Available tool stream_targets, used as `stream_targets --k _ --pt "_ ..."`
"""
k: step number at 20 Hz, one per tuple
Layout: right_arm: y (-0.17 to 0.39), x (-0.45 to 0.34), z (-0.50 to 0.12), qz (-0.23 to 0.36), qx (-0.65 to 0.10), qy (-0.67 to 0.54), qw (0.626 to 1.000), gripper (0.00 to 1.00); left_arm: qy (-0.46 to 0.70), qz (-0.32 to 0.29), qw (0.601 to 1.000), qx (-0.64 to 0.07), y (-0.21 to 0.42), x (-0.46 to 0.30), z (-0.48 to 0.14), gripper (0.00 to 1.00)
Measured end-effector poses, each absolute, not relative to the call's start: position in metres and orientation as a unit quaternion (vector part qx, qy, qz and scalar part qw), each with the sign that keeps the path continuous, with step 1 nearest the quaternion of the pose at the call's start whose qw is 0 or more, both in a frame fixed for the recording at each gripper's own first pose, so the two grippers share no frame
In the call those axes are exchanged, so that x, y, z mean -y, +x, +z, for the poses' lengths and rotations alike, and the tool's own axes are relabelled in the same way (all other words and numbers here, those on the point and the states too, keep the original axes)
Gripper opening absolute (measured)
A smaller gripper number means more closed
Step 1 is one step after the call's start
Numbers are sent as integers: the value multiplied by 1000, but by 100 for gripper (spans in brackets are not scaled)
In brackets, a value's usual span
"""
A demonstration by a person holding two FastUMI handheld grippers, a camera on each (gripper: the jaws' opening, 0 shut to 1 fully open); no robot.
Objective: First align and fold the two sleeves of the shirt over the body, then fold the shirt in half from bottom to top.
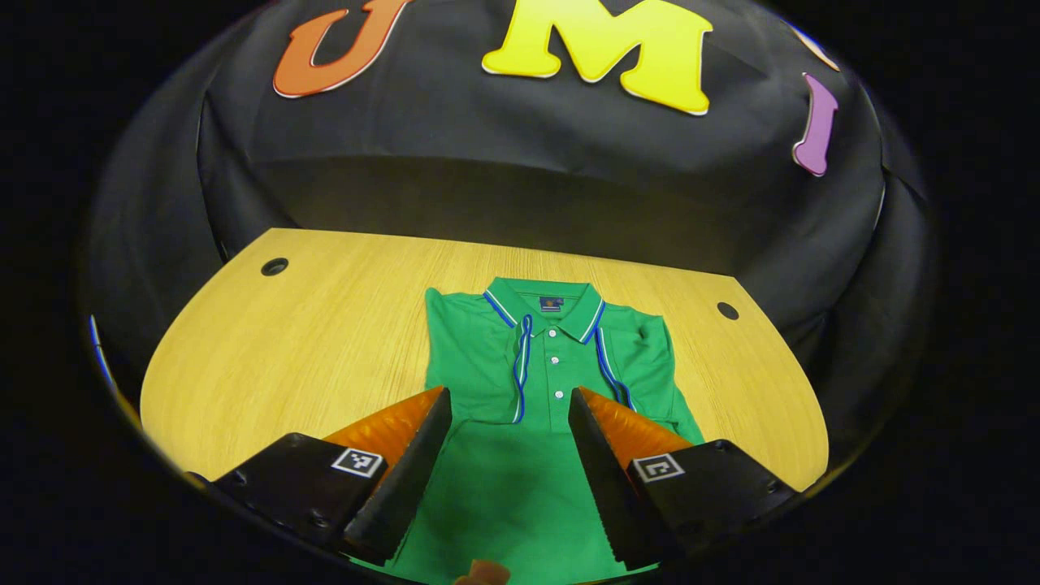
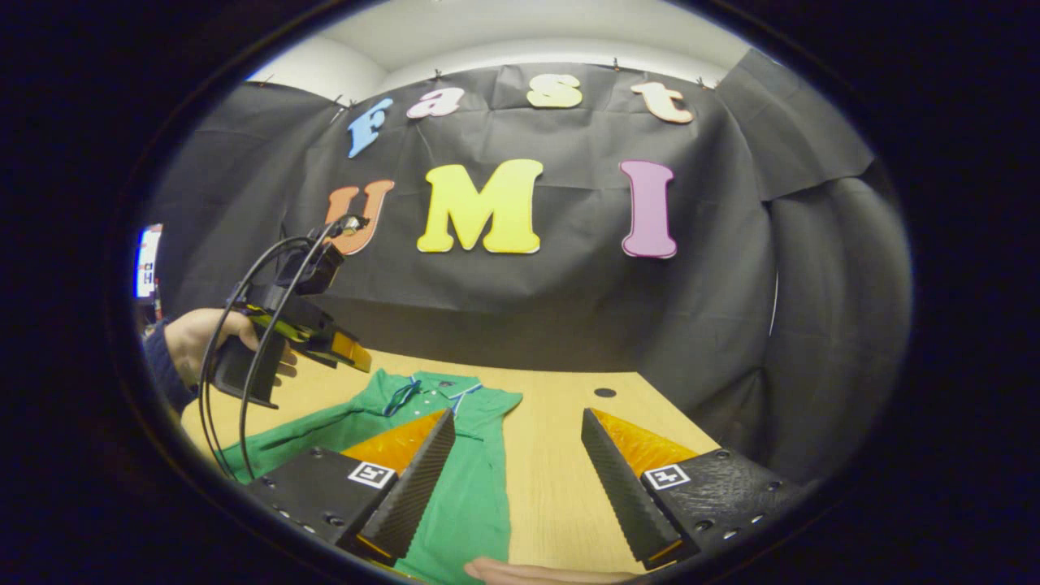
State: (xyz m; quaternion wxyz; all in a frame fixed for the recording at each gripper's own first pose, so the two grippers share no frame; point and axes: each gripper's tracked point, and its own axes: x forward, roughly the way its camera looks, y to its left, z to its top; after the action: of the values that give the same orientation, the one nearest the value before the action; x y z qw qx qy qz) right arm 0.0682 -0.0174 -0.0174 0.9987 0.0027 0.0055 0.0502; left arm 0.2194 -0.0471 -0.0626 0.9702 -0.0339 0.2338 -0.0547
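In the left gripper view, your left gripper (image 1: 509,410) hung at the bottom centre of the frame with its jaws spread wide and nothing between them. Just beyond it lay the green polo shirt with blue-and-white trim (image 1: 552,366), flat on the pale wooden table (image 1: 325,325), both sleeves already folded over the body, collar toward the top of the frame.

In the right gripper view, your right gripper (image 2: 517,428) was also released and empty, low in the centre above bare tabletop. The shirt sat lower left, and your hand (image 2: 199,337) held the left gripper at mid-left above it.
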Motion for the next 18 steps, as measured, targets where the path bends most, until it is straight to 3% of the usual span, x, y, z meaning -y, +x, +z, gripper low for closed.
stream_targets --k 6,10,18 --pt "15 4 -34 45 -9 -3 999 94 13 -10 986 -167 138 -6 -72 100" --pt "-11 23 -59 11 -22 -6 1000 95 -8 -26 984 -174 78 -19 -102 100" --pt "-32 29 -157 -13 -129 -7 992 95 8 -19 979 -201 -13 -47 -166 100"
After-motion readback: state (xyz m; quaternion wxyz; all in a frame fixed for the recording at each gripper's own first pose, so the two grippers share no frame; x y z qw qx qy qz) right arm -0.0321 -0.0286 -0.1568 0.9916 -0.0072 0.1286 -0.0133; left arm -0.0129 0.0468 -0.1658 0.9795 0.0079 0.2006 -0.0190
